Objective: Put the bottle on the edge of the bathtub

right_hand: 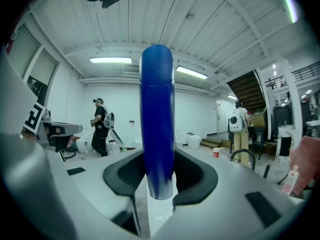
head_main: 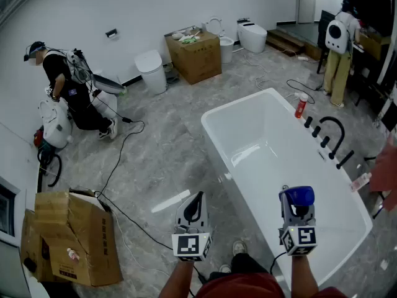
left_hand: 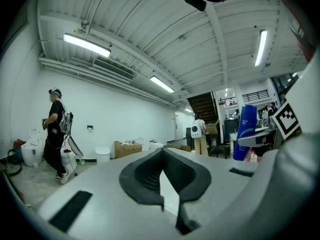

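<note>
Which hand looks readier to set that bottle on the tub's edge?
The right. The right gripper grips the blue bottle and hangs above the bathtub; the left gripper holds nothing, off beside the tub.

Blue bottle (right_hand: 157, 109) gleams, smooth glossy plastic, in the right tool (right_hand: 159, 156), matt grey plastic with dark ribbed pads. Bathtub (head_main: 273, 135) is slick, glossy white (almost mirror-bright). Floor (head_main: 167, 148) shows polished grey marble-look tile; cardboard box (head_main: 68, 228) looks dull, creased brown.

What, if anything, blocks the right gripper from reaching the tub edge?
Probably nothing, so yes, reachable. The right gripper, shut on the bottle, hovers just inside the bare tub edge.
</note>
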The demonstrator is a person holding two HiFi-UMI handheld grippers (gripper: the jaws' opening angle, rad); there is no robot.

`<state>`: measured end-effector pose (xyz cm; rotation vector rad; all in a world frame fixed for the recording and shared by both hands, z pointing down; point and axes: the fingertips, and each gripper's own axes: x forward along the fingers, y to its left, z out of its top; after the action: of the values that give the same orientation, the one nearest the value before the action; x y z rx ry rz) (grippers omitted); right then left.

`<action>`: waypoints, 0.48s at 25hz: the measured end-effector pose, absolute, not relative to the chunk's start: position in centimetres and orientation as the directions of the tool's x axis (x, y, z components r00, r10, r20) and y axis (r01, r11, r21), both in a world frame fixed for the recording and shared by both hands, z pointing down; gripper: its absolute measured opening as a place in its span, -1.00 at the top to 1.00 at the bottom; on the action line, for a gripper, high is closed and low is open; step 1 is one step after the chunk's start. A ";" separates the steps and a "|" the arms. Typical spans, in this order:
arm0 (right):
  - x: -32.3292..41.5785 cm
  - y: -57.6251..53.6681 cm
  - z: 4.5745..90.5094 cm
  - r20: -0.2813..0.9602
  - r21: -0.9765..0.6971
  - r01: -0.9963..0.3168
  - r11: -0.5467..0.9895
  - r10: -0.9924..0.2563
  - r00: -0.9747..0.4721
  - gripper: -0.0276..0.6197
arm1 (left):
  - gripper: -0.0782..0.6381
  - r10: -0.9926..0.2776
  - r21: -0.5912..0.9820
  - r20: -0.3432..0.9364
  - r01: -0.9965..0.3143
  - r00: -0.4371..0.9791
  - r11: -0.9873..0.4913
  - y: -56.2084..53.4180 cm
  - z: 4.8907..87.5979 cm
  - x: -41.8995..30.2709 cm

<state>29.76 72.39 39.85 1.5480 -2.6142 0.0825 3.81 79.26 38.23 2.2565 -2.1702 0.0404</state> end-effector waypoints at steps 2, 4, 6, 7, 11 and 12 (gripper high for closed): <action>27.6 70.6 40.1 0.114 0.004 -0.870 0.492 -0.865 -0.489 0.43 | 0.77 -0.999 -0.013 0.023 -1.000 0.026 -0.026 78.0 38.1 1.8; 25.7 68.3 40.2 0.104 0.009 -0.863 0.504 -0.859 -0.501 0.43 | 0.77 -1.000 -0.016 0.018 -1.000 0.011 -0.012 76.3 38.1 0.0; 23.8 65.1 40.4 0.089 0.002 -0.856 0.517 -0.853 -0.515 0.43 | 0.77 -1.000 -0.027 0.011 -1.000 -0.005 0.005 73.8 38.2 -1.6; 22.9 63.3 40.5 0.084 -0.005 -0.852 0.524 -0.849 -0.522 0.43 | 0.77 -1.000 -0.034 0.011 -0.999 -0.013 0.013 72.2 38.3 -2.3; 19.7 55.2 41.2 0.090 -0.003 -0.839 0.544 -0.836 -0.542 0.43 | 0.77 -0.999 -0.044 0.000 -0.998 -0.035 0.034 64.7 38.2 -4.5; 19.0 53.1 41.2 0.089 0.006 -0.837 0.548 -0.833 -0.545 0.43 | 0.77 -0.999 -0.048 -0.014 -0.998 -0.042 0.042 62.5 37.8 -5.0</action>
<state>19.03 53.07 41.23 1.4550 -2.6914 0.0569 -5.03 62.49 37.85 2.2039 -2.2982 0.0398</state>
